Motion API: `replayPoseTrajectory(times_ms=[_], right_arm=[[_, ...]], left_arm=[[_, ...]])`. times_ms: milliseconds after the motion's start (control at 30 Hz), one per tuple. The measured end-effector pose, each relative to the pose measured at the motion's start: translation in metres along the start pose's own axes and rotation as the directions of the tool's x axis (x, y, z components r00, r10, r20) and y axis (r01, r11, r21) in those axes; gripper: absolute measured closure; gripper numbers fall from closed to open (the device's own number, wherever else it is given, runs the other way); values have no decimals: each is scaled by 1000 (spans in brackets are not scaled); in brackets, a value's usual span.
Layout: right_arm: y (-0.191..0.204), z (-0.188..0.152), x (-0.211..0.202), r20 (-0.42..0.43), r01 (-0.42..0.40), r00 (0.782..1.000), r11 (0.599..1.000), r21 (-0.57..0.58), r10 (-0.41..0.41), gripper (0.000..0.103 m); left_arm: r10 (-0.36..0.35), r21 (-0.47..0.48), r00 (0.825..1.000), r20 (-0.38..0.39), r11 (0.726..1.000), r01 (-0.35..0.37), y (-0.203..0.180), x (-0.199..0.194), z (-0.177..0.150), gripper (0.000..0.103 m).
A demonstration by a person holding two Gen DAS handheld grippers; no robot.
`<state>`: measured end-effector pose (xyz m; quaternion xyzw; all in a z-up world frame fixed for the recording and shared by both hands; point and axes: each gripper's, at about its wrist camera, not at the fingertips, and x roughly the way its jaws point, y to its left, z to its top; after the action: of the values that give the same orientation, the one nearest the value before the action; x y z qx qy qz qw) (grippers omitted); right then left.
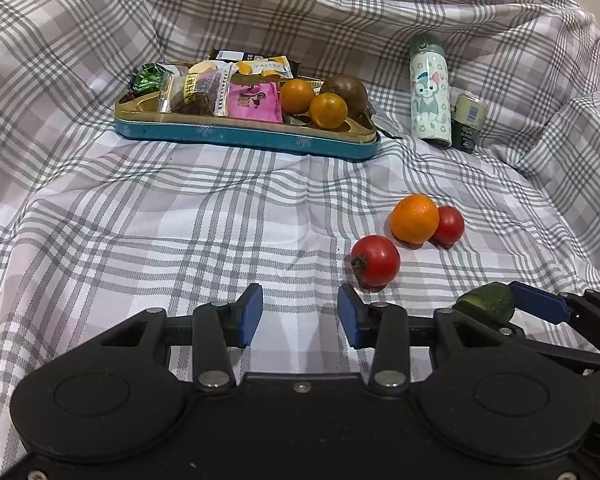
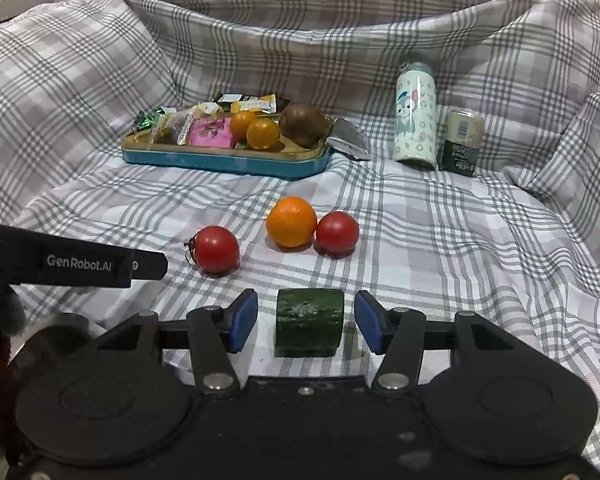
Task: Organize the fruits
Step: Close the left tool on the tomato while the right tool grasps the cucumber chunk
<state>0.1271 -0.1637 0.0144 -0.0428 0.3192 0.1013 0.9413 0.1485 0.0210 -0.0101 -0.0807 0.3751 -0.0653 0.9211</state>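
My right gripper (image 2: 306,322) is open, with a short green cucumber piece (image 2: 309,322) lying on the cloth between its fingers, not touched by the pads. My left gripper (image 1: 300,314) is open and empty over the cloth. An orange (image 2: 291,221) and two tomatoes (image 2: 216,249) (image 2: 337,231) lie on the cloth ahead. In the left wrist view the near tomato (image 1: 376,260) is just right of the fingers, and the cucumber piece (image 1: 486,305) sits at the right. A teal tin tray (image 2: 228,160) at the back holds two oranges (image 2: 263,134), a kiwi (image 2: 303,124) and snack packets.
A cartoon-print bottle (image 2: 415,120) and a small green can (image 2: 462,142) stand at the back right. A foil packet (image 2: 350,138) lies beside the tray. The plaid cloth (image 2: 440,240) rises in folds all around.
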Motion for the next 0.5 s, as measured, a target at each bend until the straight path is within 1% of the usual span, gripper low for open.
replayPoseTrajectory(times_ms=[133,267,300,333,500], right_arm=[[-3,1,5,-28,0,1000,1000,19,1,47],[-4,0,10,-54,0,999,1000,25,1,52],[-3,-1,10,-54,2,999,1000,20,-1,60],[-3,-1,10,-56,0,998,1000,16,1,66],[-8,0,6,-22,4,1000,999,46,-3,66]], left_arm=[[4,7,1000,-2,1000,-4,-2,0,1,54],[10,42,1000,3,999,-10,-10,-2,1,54],[10,56,1000,4,998,-10,-14,-3,2,54],[8,65,1000,4,998,-8,-16,-4,2,54],[-4,102,1000,1,995,4,-28,-6,7,54]])
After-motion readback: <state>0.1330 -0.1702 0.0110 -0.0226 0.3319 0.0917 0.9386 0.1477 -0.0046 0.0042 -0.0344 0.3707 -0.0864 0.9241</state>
